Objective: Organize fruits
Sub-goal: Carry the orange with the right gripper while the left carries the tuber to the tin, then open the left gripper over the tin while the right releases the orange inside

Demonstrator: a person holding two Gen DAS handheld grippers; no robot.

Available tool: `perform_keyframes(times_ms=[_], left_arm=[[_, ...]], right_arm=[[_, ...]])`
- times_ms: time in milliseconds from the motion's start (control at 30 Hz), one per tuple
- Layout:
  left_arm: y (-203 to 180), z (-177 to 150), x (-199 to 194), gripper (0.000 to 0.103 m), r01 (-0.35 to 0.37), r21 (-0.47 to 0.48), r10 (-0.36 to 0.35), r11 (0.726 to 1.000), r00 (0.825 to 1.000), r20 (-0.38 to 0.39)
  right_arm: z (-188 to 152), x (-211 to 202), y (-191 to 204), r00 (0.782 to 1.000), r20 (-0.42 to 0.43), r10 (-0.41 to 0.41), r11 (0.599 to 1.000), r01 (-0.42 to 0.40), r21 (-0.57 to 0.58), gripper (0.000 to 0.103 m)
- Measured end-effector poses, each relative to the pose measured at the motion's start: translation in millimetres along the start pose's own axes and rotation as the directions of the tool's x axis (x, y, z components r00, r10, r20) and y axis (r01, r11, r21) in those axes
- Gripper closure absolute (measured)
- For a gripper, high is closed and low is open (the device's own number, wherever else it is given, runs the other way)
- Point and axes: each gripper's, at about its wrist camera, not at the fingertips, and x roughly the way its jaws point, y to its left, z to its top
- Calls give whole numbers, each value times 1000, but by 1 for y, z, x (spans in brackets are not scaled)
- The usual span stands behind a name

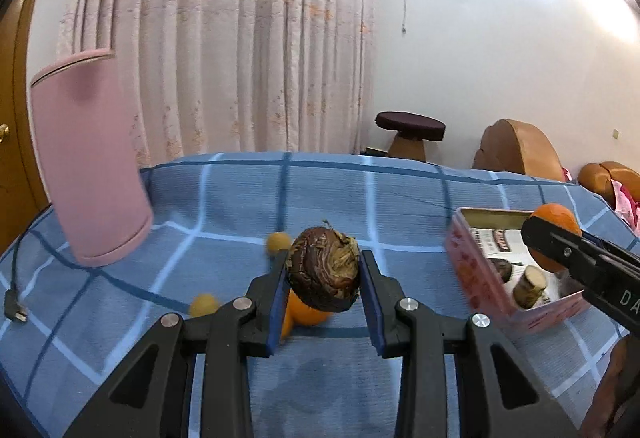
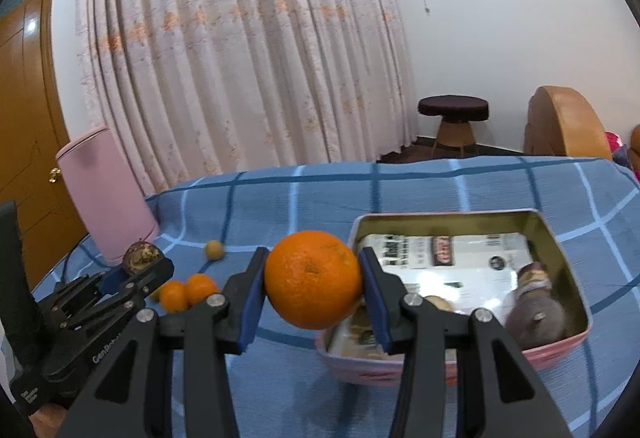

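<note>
Blue-padded left tongs [image 1: 324, 274] are clamped on a dark, wrinkled brown fruit [image 1: 325, 269], held clear above the blue checked cloth [image 1: 360, 194]. Right tongs [image 2: 314, 280] are clamped on a big orange [image 2: 313, 279], hanging over the near-left corner of the pink tin [image 2: 576, 342] (paper-lined, a couple of brownish items already inside, too blurred to name). We still see loose fruit on the cloth: two small oranges [image 2: 188, 290] side by side near the left tongs, plus a small yellow fruit [image 2: 214, 249] further back. Pink cylinder [image 2: 106, 194] stands at the far left edge.
</note>
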Motion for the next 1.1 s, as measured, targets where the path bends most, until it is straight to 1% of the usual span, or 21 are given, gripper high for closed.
perform_keyframes(times_ms=[133,333,533,667,867,1100], left_arm=[[-26,4,4,68,13,33,-14,999,1000,9],[-56,11,15,68,47,35,-47,998,999,-4],[-94,16,25,68,83,70,-82,994,997,-13],[-119,17,33,68,107,98,-105,989,994,-25],[-147,17,48,68,133,125,-125,983,990,-65],[-163,13,66,68,133,149,-113,980,984,-135]], right_arm=[[4,-6,-20,999,14,-38,999,38,9,55],[11,-11,-50,993,31,-111,994,110,24,55],[15,-6,-86,980,1,-198,979,198,38,55],[17,-4,-105,971,-10,-238,971,238,37,55],[18,2,-129,967,-46,-252,966,254,56,55],[17,13,-133,965,-82,-250,967,253,32,55]])
